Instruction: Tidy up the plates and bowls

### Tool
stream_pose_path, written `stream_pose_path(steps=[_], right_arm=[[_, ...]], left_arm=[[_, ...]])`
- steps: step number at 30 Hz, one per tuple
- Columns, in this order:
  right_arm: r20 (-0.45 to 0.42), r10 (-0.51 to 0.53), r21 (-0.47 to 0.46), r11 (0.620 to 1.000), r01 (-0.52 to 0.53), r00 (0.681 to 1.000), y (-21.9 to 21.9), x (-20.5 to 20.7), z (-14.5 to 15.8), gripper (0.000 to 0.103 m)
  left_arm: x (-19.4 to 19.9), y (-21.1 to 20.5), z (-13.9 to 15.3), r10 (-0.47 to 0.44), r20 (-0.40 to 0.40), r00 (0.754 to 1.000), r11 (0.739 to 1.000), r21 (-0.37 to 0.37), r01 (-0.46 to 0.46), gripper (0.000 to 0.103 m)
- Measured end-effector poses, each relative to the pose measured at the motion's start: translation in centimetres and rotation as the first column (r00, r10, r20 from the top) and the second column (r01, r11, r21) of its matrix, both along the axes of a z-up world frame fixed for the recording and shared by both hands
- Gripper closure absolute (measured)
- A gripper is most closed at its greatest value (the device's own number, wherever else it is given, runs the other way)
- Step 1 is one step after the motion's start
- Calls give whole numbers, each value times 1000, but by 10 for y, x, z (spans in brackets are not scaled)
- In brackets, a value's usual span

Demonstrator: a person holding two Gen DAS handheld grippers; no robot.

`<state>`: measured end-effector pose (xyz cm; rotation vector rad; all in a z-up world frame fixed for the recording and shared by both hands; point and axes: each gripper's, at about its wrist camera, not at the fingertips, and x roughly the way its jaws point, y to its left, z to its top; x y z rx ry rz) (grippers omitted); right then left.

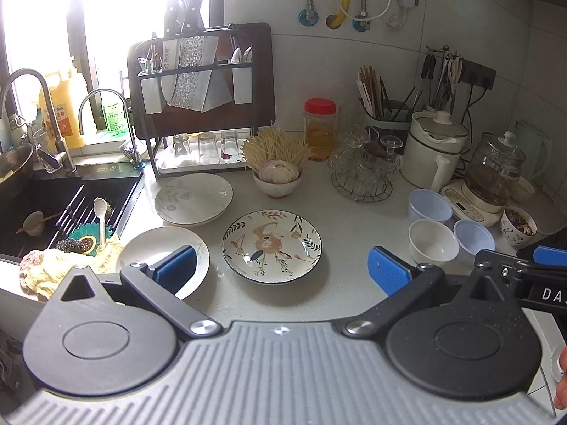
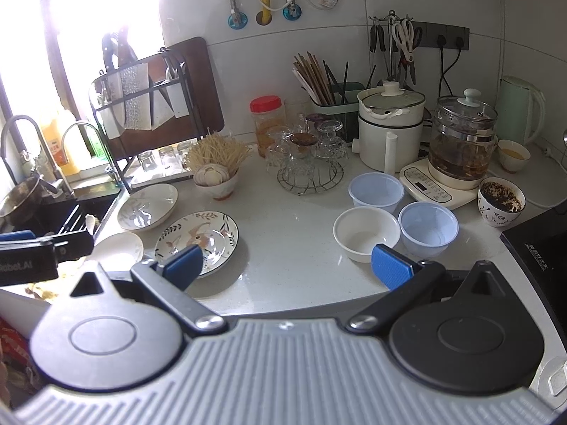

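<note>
A flower-patterned plate (image 1: 272, 246) (image 2: 197, 242) lies mid-counter. Behind it to the left sits a white plate with a leaf print (image 1: 193, 198) (image 2: 147, 206), and a plain white plate (image 1: 156, 252) (image 2: 118, 248) lies nearest the sink. To the right stand a white bowl (image 1: 433, 241) (image 2: 366, 233) and two pale blue bowls (image 1: 429, 206) (image 1: 473, 237) (image 2: 376, 191) (image 2: 428, 227). My left gripper (image 1: 282, 269) hangs open above the counter's front, just short of the patterned plate. My right gripper (image 2: 286, 265) is open too, between the patterned plate and the white bowl. Neither holds anything.
A black sink (image 1: 53, 205) with a spoon and cloths lies left. At the back are a knife rack (image 1: 202, 81), a garlic bowl (image 1: 278, 179), a red-lidded jar (image 1: 320, 129), a wire stand of glasses (image 2: 308, 163), a white pot (image 2: 389, 131), a glass kettle (image 2: 460, 141) and a patterned cup (image 2: 500, 201).
</note>
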<state>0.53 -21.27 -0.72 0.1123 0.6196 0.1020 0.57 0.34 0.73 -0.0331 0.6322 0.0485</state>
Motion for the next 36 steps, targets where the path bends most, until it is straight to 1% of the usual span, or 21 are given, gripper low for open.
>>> stream_pose_path(steps=[11, 14, 17, 36], right_arm=[[13, -9, -12, 1000, 9, 1000, -2, -7, 3, 0], [17, 4, -10, 1000, -4, 1000, -2, -10, 4, 0], [27, 5, -13, 1000, -4, 1000, -1, -13, 4, 0], [16, -28, 9, 1000, 28, 999, -6, -21, 0, 0]], left_arm=[[-4, 0, -2, -1, 4, 1000, 1000, -18, 2, 0], [-7, 1, -2, -3, 7, 1000, 1000, -27, 3, 0], [-8, -1, -1, -2, 5, 1000, 1000, -15, 2, 0], [-19, -1, -4, -20, -5, 1000, 1000, -16, 19, 0]])
